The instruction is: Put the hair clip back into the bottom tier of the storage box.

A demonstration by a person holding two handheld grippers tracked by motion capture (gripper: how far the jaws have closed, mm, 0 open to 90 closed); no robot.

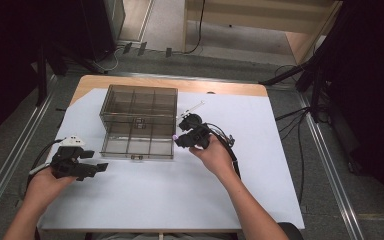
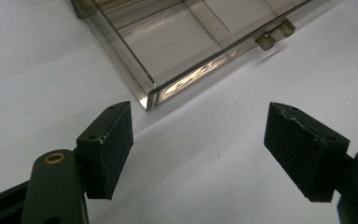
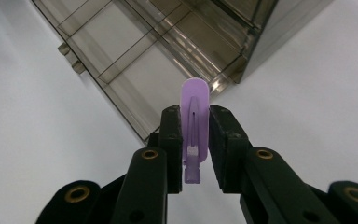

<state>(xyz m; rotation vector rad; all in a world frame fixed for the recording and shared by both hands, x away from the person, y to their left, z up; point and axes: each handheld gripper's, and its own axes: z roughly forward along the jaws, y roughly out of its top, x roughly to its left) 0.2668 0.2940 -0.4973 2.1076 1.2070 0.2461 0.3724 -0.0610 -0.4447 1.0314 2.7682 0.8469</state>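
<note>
Purple plastic clip [image 3: 195, 130], light and slick, sits clenched mid-body in my right tool [image 3: 195, 140], box [image 1: 139, 121] at 11 o'clock; left tool [image 2: 205, 149] released.

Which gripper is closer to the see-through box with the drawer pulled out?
The right gripper: it holds a purple clip right beside the open drawer of the clear box. The left gripper sits farther off, near the drawer's front left corner.
</note>
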